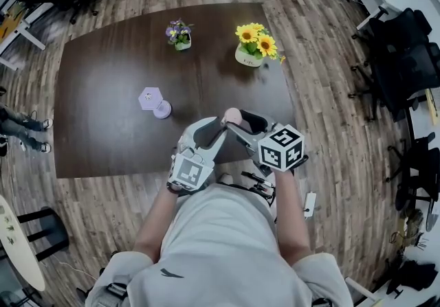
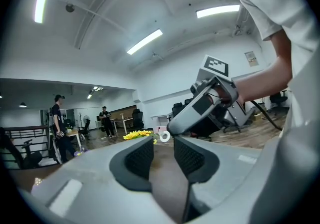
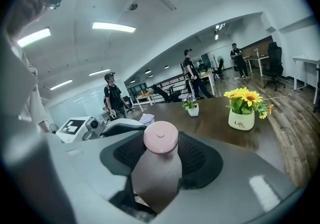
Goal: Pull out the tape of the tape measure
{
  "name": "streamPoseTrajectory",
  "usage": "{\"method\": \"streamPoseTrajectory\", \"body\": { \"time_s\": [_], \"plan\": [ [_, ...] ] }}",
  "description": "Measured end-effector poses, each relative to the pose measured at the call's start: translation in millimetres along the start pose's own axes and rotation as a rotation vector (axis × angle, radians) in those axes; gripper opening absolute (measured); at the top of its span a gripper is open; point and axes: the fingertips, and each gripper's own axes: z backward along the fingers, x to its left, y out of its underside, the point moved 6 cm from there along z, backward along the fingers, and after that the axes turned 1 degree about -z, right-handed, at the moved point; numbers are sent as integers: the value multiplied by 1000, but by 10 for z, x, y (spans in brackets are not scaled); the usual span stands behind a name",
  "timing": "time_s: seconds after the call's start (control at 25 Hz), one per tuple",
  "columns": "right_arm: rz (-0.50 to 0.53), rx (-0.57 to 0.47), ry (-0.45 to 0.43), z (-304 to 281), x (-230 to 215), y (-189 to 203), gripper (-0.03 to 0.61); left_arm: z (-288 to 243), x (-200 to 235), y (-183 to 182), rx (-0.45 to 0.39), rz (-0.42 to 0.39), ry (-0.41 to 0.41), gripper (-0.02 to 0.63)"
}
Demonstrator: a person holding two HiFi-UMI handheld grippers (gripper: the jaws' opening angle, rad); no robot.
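Note:
The tape measure (image 1: 232, 116) is a small round pink case, held over the near edge of the dark table (image 1: 103, 93). My right gripper (image 1: 235, 121) is shut on it. In the right gripper view the pink case (image 3: 160, 137) sits squeezed between both black pads (image 3: 200, 158). My left gripper (image 1: 210, 130) hangs just left of it, jaws open. In the left gripper view only table shows between its pads (image 2: 142, 160). The right gripper (image 2: 200, 110) crosses in front, a pale round bit (image 2: 164, 136) at its tip. No tape strip shows outside the case.
On the table stand a lilac hexagonal box (image 1: 150, 98) with a small round lilac piece (image 1: 162, 109), a pot of purple flowers (image 1: 179, 34) and a white pot of sunflowers (image 1: 256, 43). Office chairs (image 1: 405, 51) stand to the right; people stand far off.

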Motion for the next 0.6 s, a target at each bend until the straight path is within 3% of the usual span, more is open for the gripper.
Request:
{"method": "streamPoseTrajectory", "body": {
  "time_s": [0.12,0.36,0.6],
  "plan": [
    [16,18,8,-4,-2,21,215,41,34,-13,-11,-16,-2,127],
    [44,57,-12,-6,26,41,215,49,58,-21,-23,58,-18,119],
    [65,85,-22,3,31,58,215,45,34,-30,-33,60,-15,14]
  ]
}}
